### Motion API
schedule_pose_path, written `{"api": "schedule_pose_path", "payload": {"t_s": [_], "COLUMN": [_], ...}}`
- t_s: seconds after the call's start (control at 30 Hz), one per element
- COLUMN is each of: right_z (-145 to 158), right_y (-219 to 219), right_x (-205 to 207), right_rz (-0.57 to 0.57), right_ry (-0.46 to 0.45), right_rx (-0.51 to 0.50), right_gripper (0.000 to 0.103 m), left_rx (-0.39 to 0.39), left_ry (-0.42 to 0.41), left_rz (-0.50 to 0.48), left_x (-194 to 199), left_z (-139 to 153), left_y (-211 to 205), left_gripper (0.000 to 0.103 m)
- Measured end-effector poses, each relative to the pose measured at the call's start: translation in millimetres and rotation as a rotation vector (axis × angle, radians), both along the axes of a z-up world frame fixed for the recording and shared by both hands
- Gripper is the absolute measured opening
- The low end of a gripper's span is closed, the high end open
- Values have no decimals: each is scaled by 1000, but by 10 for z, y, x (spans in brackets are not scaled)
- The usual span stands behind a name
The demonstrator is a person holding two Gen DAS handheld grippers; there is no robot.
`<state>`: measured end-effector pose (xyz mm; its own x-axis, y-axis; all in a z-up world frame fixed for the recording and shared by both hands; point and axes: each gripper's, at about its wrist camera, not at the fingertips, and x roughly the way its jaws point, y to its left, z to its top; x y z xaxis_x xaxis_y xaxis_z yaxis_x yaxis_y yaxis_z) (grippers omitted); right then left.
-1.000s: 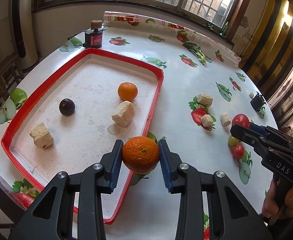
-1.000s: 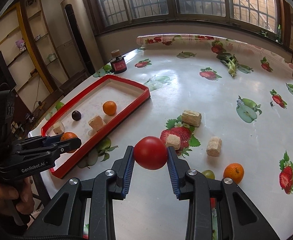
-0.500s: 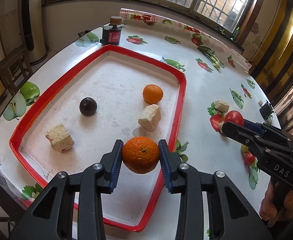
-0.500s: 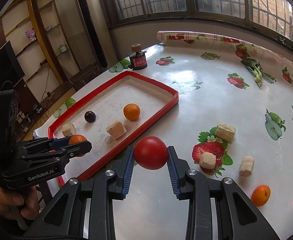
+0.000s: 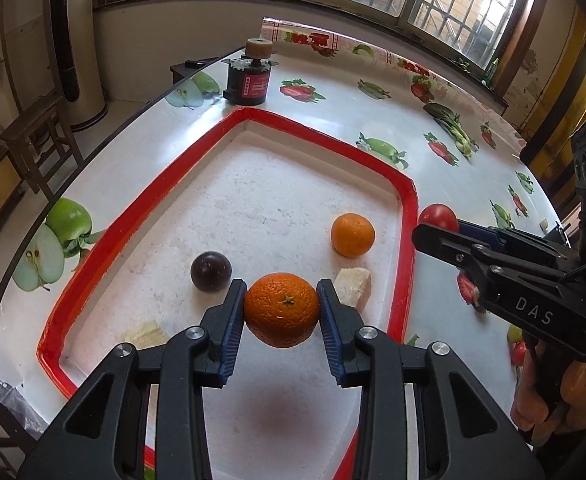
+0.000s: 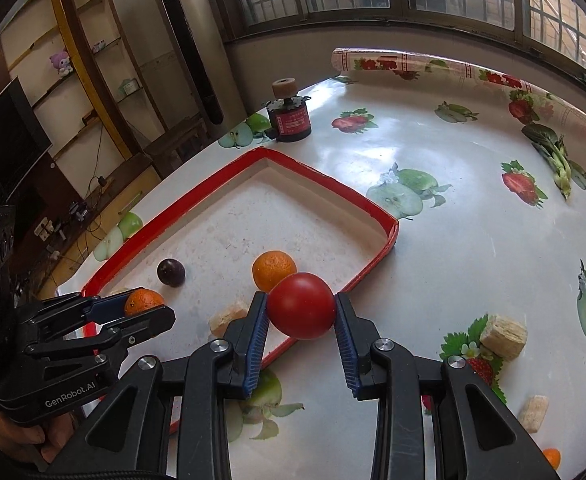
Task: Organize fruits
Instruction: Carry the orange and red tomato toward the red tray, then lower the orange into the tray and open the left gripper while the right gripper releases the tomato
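Left wrist view shows the left gripper (image 5: 281, 312) pinching an orange (image 5: 281, 309) above the red tray (image 5: 407, 216) floor, so lowering and releasing should follow.

tray far half: bare, free | tray near half: dark round plum (image 5: 210, 271), small orange mandarin (image 5: 352, 235), two beige crumbly blocks (image 5: 353, 285) in the way | red raised tray rim (image 5: 407, 248) to cross | black-and-red canister (image 5: 249, 80) just beyond far corner
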<state>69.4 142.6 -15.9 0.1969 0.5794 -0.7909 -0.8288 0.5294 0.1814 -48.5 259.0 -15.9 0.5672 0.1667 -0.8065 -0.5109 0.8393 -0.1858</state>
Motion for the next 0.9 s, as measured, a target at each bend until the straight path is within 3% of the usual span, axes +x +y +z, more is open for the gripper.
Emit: {"api": "schedule_pose_path", "payload": {"t_s": [0.4, 0.9], "right_z": [-144, -404], "right_y": [524, 650], "right_x": [376, 471], "right_rz": [4, 10], "right_ry": [20, 50], "right_rx": [-38, -86], "right_gripper": [33, 35], "left_rx": [29, 1], "left_ry": [60, 130], "left_rz": [49, 60], "left_x": [518, 628], "left_z": [-75, -283], "left_y": [476, 556], "left_gripper": [33, 36]}}
